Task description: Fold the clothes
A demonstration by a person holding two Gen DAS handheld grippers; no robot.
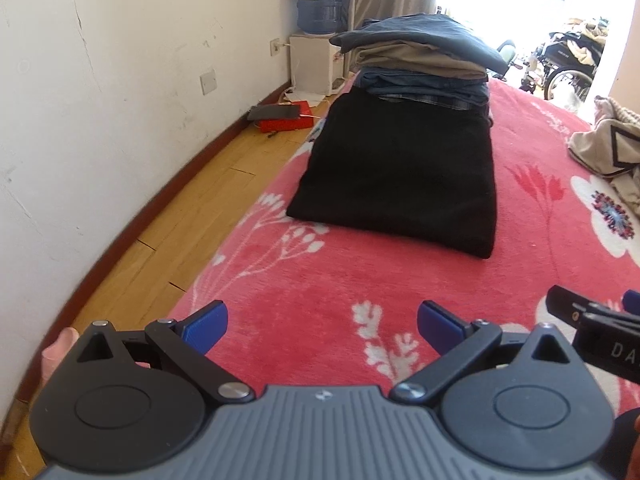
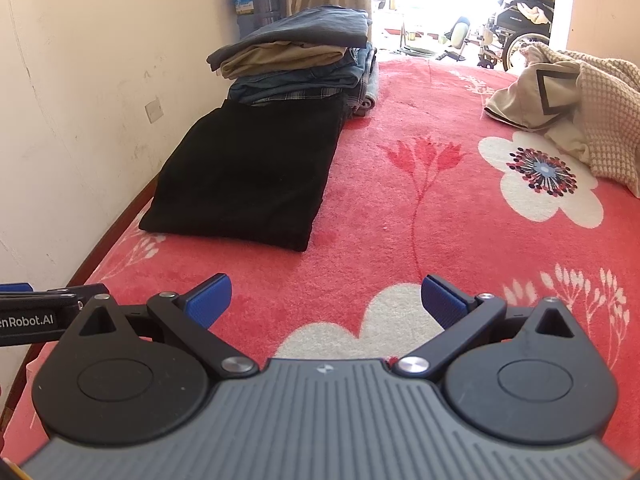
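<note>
Left wrist view: the left tool (image 1: 322,326) hangs over the near part of the bed, its blue pads (image 1: 206,326) spread wide with nothing between them. Under it lies the red flowered blanket (image 1: 360,272). Farther on, toward the left edge of the bed, lies the folded black garment (image 1: 400,176), flat on the blanket. Touching its far end stands the stack of folded clothes (image 1: 424,60), a dark blue piece on top, tan under it, denim below. At the far right lies a crumpled beige garment (image 1: 608,148), well apart from the black one. Left of the bed are the wooden floor (image 1: 192,200) and a white wall (image 1: 100,100); in the far corner stands a water bottle (image 1: 320,2) on a white dispenser. Part of the right tool (image 1: 600,320) shows at the right edge.

Right wrist view: the right tool (image 2: 326,302) also hangs over the near blanket (image 2: 400,220), its pads spread wide and empty. The black garment (image 2: 248,172) lies far left, the stack (image 2: 300,56) behind it, the beige garment (image 2: 560,92) at the far right. The left tool (image 2: 48,304) shows at the left edge
</note>
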